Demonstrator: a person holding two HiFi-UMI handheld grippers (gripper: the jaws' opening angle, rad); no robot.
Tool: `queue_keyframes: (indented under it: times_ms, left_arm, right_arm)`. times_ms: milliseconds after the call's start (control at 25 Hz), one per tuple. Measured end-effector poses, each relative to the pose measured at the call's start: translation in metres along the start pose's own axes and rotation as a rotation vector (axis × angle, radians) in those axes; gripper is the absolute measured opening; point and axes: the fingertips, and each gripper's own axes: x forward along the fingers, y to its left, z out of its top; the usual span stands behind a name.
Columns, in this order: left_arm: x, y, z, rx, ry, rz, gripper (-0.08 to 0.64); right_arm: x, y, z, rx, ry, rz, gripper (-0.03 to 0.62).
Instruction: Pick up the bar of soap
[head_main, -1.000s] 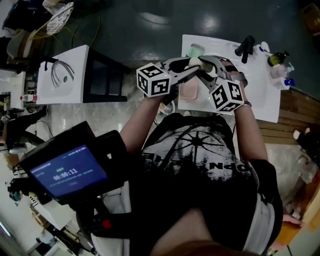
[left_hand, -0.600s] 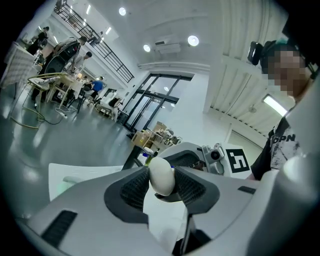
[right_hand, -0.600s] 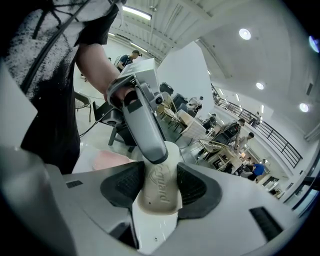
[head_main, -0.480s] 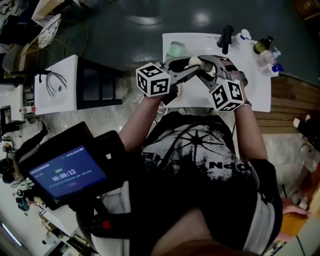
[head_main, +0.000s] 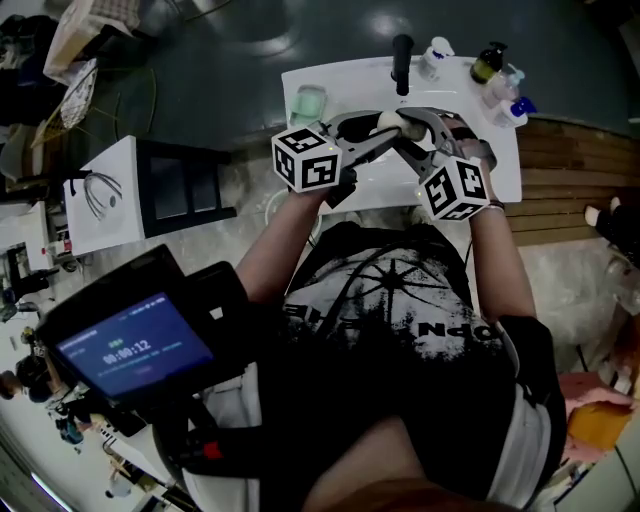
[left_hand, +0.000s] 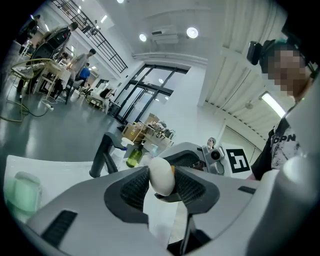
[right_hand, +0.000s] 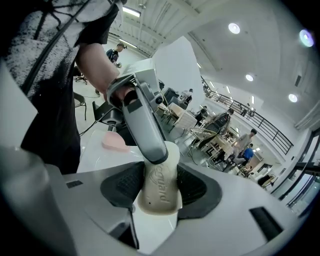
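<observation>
The white bench (head_main: 497, 150) lies straight ahead of you, with its near edge just in front of your chest. Its right edge runs along wooden planks (head_main: 570, 165). Its left edge meets grey floor (head_main: 200, 60), where a black stand (head_main: 185, 185) and a second white table (head_main: 120, 215) sit apart from it. A black faucet (head_main: 401, 58) rises at the back edge, just beyond your tools. Either side of them the bench top is bare white.

You hold the bar of soap (head_main: 389, 122) in the air over the middle of the bench, close in front of the faucet, with both tools on it. Your left hand-held gripper (left_hand: 162, 189) comes in from the left, and its ribbed pads press on the cream bar's narrow end from both sides. Your right hand-held gripper (right_hand: 160, 192) comes in from the right and clamps the bar across its width, with the embossed lettering facing its camera. One finger of the left tool lies over the top of the bar there. A flat pink lump (right_hand: 115, 142) rests on the bench below your left wrist; you cannot tell what it is.

A pale green cup (head_main: 308, 103) stands on the left part of the bench near that edge, and its inside is not visible. Three bottles cluster at the back right corner: a white one (head_main: 435, 55) just beside the faucet, a dark one (head_main: 487, 62) that looks yellow-green in the left gripper view, and a clear one with a blue top (head_main: 510, 105).
</observation>
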Motion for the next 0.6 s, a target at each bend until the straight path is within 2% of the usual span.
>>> queue_keyframes:
  times_ms: [400,600]
  left_arm:
    - [0.096,-0.035,-0.009,0.007,0.068,-0.100,0.166]
    - [0.139,-0.052,-0.021,-0.001,0.112,-0.175,0.166]
  right_arm:
    - [-0.062,-0.018,-0.079,0.064,0.083,-0.057,0.210]
    - [-0.091,-0.018,-0.118,0.110,0.152,-0.088,0.210]
